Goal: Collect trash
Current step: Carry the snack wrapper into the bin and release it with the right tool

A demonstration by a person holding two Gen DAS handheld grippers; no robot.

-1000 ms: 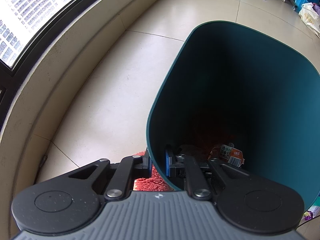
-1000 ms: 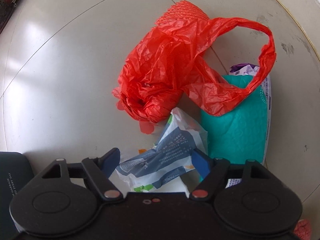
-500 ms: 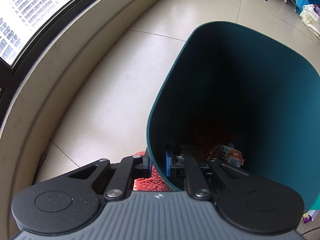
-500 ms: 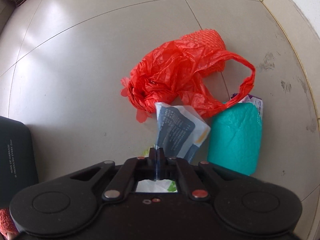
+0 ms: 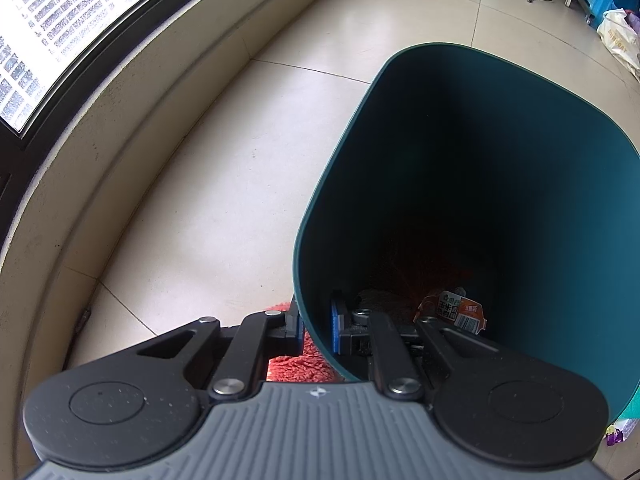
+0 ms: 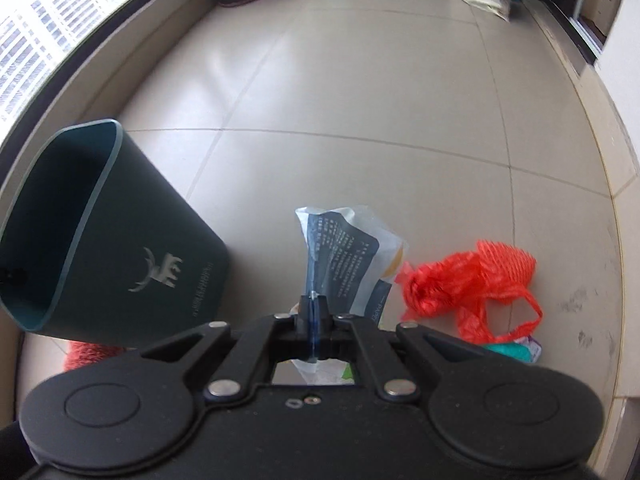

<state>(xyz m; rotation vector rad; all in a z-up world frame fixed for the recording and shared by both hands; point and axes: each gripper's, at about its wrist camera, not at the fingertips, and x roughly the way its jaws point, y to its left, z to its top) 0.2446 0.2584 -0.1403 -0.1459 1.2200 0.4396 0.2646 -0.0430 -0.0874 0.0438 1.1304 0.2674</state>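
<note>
Wide bare floor [image 6: 360, 80] fills the frame's top; right tongs [image 6: 313, 312] pinch a wrapper [image 6: 344, 256], left tongs [image 5: 316, 328] clamp the bin's rim [image 5: 310, 216].

1. The dark green bin [image 6: 132, 236] that you hold stands tilted, its open mouth turned up and to the side. A silver deer mark is on its wall.
2. At the bottom of the bin lies an orange snack wrapper [image 5: 456, 312].
3. The white and blue printed pouch [image 6: 344, 260] hangs clamped at one edge, above the floor.
4. The red plastic bag [image 6: 468, 284] lies crumpled on the tiles, with a teal packet [image 6: 508, 350] just beside it.
</note>
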